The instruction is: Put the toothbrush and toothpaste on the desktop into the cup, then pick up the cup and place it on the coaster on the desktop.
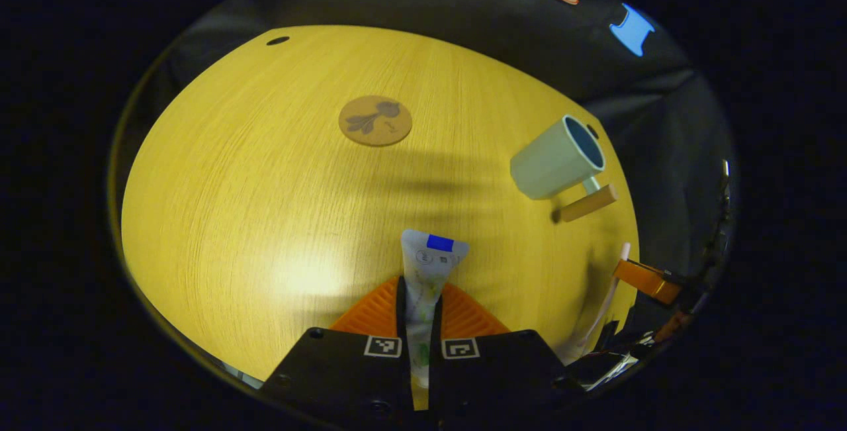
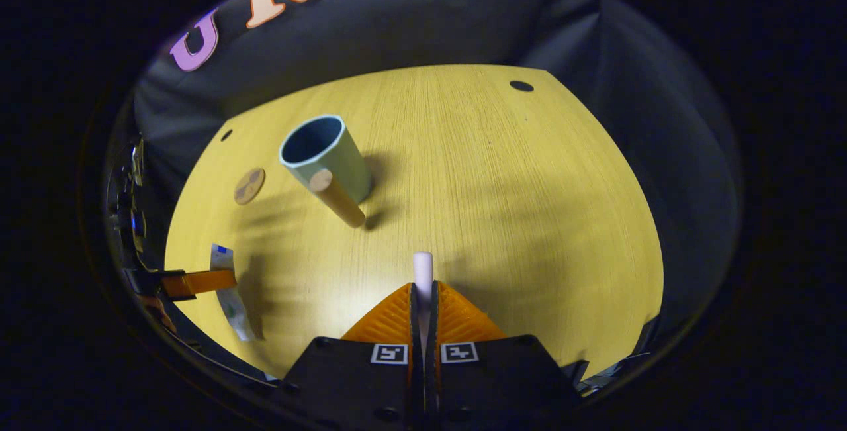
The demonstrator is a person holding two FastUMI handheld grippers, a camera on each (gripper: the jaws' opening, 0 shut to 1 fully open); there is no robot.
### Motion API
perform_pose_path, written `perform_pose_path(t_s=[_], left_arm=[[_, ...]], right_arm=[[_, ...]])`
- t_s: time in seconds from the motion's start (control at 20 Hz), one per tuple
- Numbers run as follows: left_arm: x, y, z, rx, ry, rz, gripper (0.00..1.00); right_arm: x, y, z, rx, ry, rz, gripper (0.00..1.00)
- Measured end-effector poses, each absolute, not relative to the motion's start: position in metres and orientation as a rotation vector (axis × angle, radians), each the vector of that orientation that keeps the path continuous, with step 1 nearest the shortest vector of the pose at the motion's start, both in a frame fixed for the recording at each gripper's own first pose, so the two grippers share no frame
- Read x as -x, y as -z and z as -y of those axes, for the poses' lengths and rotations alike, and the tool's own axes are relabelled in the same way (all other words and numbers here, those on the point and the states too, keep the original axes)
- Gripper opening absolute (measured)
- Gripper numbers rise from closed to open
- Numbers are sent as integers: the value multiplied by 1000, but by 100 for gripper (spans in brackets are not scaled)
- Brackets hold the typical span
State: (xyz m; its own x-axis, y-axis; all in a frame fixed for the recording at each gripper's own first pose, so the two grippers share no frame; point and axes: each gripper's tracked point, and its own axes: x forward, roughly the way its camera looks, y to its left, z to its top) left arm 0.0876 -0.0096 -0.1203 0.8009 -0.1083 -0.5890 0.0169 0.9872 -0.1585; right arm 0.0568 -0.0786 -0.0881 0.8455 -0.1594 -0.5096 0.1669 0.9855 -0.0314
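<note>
My left gripper is shut on the white toothpaste tube, held above the wooden desktop with its blue-marked end pointing forward. My right gripper is shut on the pale toothbrush, whose handle end sticks out past the fingers. The pale green cup with a wooden handle stands at the right in the left gripper view; in the right gripper view the cup is ahead and to the left. The round coaster lies farther on the desktop. The toothbrush and the toothpaste tube each show in the other view too.
Small dark holes mark the desktop's far corners. The black cloth wall rises behind the desktop. The right gripper shows at the right edge of the left gripper view, and the left gripper at the left edge of the right gripper view.
</note>
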Motion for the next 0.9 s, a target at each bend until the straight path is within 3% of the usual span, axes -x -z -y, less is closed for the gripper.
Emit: perform_pose_path(t_s=[0.2, 0.4, 0.9], left_arm=[[-91, 79, 26, 157, 117, -518, 8], [-93, 41, 46, 143, 175, -371, 7], [-125, -36, 72, 143, 241, -62, 7]], right_arm=[[-73, 40, 69, -12, 123, -358, 4], [-85, -24, 33, -61, -7, -161, 4], [-136, -132, -26, -233, -261, 141, 4]])
